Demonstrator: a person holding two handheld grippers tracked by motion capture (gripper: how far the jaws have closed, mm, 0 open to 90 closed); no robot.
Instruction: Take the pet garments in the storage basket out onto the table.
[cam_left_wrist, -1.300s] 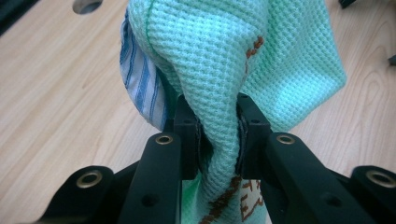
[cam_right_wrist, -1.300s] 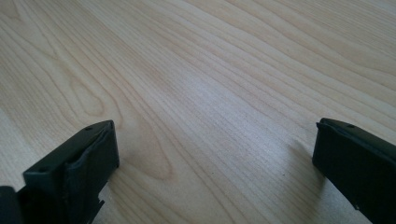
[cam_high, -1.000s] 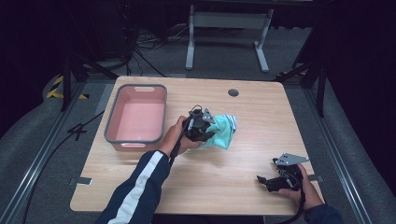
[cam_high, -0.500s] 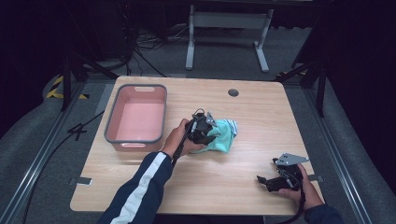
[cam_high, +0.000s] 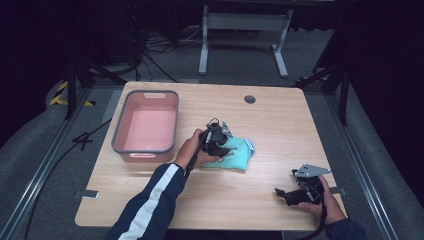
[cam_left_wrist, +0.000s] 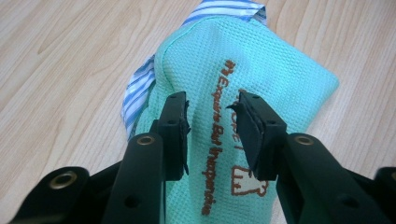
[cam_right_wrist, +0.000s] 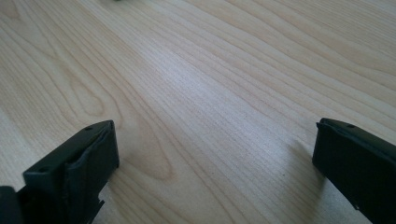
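Note:
A folded teal cloth (cam_high: 240, 155) with orange lettering lies in the middle of the wooden table (cam_high: 280, 120), on top of a blue-striped cloth (cam_left_wrist: 138, 87). My left gripper (cam_high: 220, 143) is over the cloth's left part. In the left gripper view the teal cloth (cam_left_wrist: 261, 60) lies flat beneath my left gripper (cam_left_wrist: 212, 106). Its jaws have just been opening; they stand a little apart, the pads press on nothing, and no fold rises between them. Near the table's front right, my right gripper (cam_high: 281, 192) rests with its jaws wide apart. In its own view my right gripper (cam_right_wrist: 215, 140) has bare wood between its jaws.
A pink basin (cam_high: 116, 135) with a grey rim stands at the left of the table with nothing in it. A round cable hole (cam_high: 249, 99) is at the back. A metal stand's feet (cam_high: 244, 30) are on the floor beyond the table.
The left hand and the cloth have shifted slightly right and toward me, and the cloth now lies flatter. The right gripper has kept still.

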